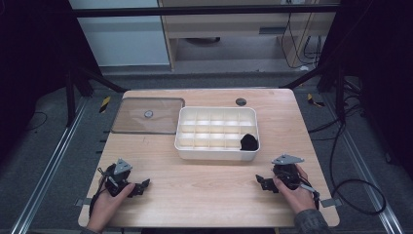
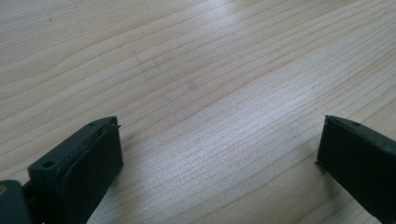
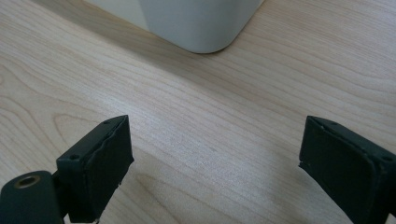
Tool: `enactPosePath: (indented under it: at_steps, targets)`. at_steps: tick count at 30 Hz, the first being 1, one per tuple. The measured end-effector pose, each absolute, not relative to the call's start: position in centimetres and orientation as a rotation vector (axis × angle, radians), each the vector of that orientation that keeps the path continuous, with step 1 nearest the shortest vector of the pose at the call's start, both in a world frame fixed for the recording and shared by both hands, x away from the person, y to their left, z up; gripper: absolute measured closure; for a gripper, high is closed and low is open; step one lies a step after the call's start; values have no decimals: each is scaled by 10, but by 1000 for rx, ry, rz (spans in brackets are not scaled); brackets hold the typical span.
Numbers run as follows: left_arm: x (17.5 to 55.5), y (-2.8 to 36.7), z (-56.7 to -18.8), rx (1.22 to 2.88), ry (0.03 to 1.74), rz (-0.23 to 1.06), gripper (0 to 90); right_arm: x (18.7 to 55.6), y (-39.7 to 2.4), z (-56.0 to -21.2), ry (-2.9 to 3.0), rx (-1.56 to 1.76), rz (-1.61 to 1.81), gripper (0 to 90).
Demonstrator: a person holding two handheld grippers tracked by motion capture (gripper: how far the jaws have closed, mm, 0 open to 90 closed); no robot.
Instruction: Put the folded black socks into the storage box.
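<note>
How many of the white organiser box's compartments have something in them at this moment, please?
1: a black object sits in the near right corner compartment of the white box; the other compartments look empty.

You worked in what looked like a lab or test bay rather than a home. Your wooden table (image 1: 204,195) stood on grey carpet, flanked by metal floor rails (image 1: 48,165) and black frame struts (image 1: 92,78) marked with yellow-and-black hazard tape (image 1: 104,104). Loose black cables (image 1: 341,161) trailed over the floor off the table's right edge. Beyond the far edge stood pale cabinets (image 1: 234,29), with more cabling beside them.
</note>
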State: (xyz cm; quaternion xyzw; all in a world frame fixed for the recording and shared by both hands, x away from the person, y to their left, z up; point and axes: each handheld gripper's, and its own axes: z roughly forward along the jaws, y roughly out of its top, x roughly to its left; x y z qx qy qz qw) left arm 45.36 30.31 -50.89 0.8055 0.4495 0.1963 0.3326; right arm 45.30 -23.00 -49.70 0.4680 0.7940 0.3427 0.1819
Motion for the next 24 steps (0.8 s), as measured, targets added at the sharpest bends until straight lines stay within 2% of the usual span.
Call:
enactPosePath:
  at_steps: [24]
  targets:
    - [458,302,-509,2104,1179,518,0,453,-215,-512,2187,1317,953,69]
